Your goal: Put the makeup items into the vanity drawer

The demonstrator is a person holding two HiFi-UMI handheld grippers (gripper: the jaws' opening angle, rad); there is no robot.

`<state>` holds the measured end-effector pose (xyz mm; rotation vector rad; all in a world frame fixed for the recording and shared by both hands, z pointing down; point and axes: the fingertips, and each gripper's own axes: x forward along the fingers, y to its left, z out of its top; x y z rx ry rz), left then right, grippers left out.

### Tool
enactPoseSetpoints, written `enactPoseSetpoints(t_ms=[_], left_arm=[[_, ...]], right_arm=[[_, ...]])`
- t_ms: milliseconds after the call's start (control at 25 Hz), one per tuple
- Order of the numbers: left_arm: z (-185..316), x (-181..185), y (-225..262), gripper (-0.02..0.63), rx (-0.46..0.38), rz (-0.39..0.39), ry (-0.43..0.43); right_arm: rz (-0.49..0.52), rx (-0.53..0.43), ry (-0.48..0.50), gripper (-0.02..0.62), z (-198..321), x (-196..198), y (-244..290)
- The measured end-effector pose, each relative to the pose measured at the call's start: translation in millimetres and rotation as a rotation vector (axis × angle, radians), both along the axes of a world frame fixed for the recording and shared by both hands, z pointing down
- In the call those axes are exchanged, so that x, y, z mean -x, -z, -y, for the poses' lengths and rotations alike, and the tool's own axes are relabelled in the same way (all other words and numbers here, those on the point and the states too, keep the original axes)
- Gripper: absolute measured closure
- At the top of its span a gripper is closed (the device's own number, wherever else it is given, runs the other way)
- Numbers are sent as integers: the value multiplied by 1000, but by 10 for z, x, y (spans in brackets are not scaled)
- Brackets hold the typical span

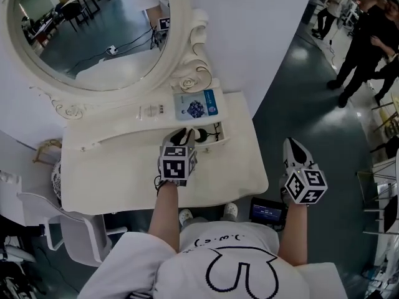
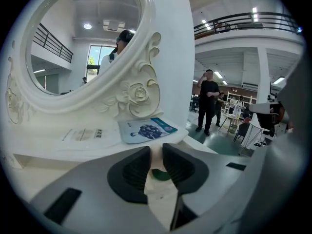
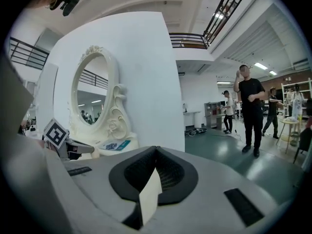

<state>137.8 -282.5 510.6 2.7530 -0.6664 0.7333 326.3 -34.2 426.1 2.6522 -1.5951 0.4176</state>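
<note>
A white vanity table (image 1: 124,179) carries an oval mirror (image 1: 93,30). On its raised shelf lie a blue sachet (image 1: 198,104) and a white sachet (image 1: 153,111). A small drawer (image 1: 215,136) stands pulled out below the blue sachet, with dark things inside. My left gripper (image 1: 187,134) hovers just left of that drawer. In the left gripper view its jaws (image 2: 156,152) are shut on a small white and green item (image 2: 158,174), with the blue sachet (image 2: 146,129) ahead. My right gripper (image 1: 292,145) hangs off the table's right edge, shut and empty (image 3: 156,150).
Several people (image 1: 358,48) stand on the floor at the far right. A white chair (image 1: 56,217) sits at the lower left beside a patterned jar (image 1: 56,179). A dark device with a lit screen (image 1: 268,212) lies on the floor by my feet.
</note>
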Motion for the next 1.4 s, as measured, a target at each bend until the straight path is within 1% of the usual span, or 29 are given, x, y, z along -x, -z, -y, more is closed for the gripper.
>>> enactPoseSetpoints(t_ms=[120, 240, 280, 360, 600, 800, 920, 1040, 1120, 1160, 1280, 1400], left_arm=[[-82, -100, -64, 482, -12, 29, -18], [-111, -151, -113, 459, -21, 49, -12], [-111, -159, -118, 444, -23, 50, -7], [-109, -168, -104, 388, -25, 43, -1], [-102, -113, -14, 387, -43, 18, 11], [-94, 32, 115, 387, -67, -9, 24], [-54, 188, 202, 407, -90, -34, 41], [14, 385, 304, 458, -129, -63, 67], [67, 528, 362, 556, -167, -73, 75], [95, 604, 373, 588, -180, -69, 74], [176, 834, 411, 588, -191, -63, 65], [281, 1015, 504, 588, -204, -91, 70]], right_arm=[[7, 5, -27, 583, -149, -74, -27], [15, 5, -43, 583, -234, -117, -50], [15, 6, -44, 583, -248, -122, -54], [15, 6, -45, 583, -263, -120, -58], [20, -11, -45, 583, -283, -72, -35], [1, -30, -23, 583, -220, 45, 53], [-26, -47, -4, 583, -140, 165, 126], [-45, -49, 20, 583, -27, 313, 164], [-49, -50, 33, 583, 59, 427, 178], [-50, -52, 37, 583, 103, 491, 186], [-62, -60, 44, 583, 225, 700, 230], [-77, -72, 42, 583, 320, 884, 273]])
